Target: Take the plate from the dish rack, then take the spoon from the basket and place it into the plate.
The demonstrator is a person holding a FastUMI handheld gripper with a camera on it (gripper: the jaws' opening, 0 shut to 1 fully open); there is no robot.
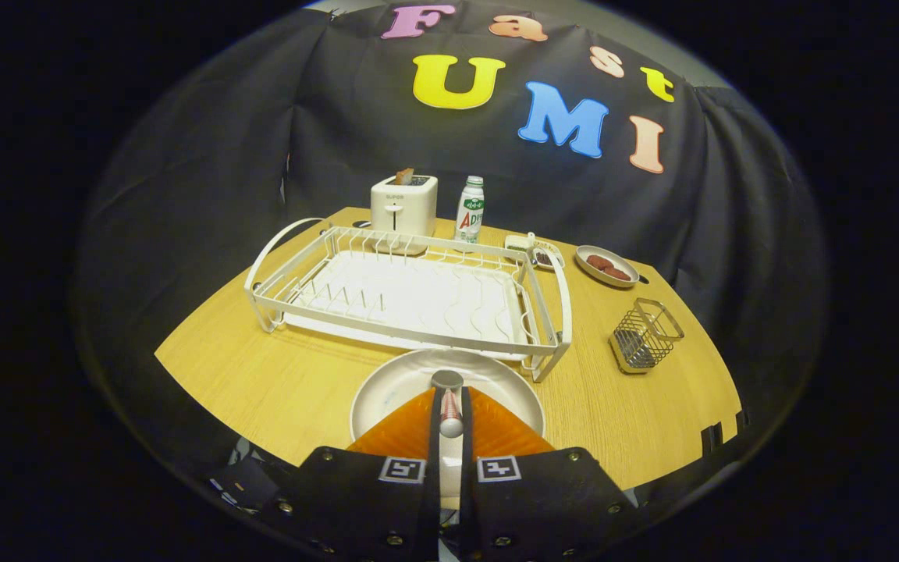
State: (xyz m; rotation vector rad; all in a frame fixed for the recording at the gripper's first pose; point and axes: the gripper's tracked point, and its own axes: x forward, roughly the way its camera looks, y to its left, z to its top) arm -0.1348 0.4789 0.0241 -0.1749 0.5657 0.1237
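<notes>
Gripping the spoon (449, 417) lengthwise, gripper (449, 398) over plate (387, 390).

plate (410, 382) near half behind claw (449, 406), spoon (449, 417) handle hidden

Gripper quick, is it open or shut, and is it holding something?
Gripper: shut on the spoon, held over the plate in front of the dish rack.

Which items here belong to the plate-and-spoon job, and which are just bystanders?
Job: plate on the table, spoon held in the shut claw above it, dish rack, basket.
Bystanders: toaster, bottle, snack dish.
</notes>
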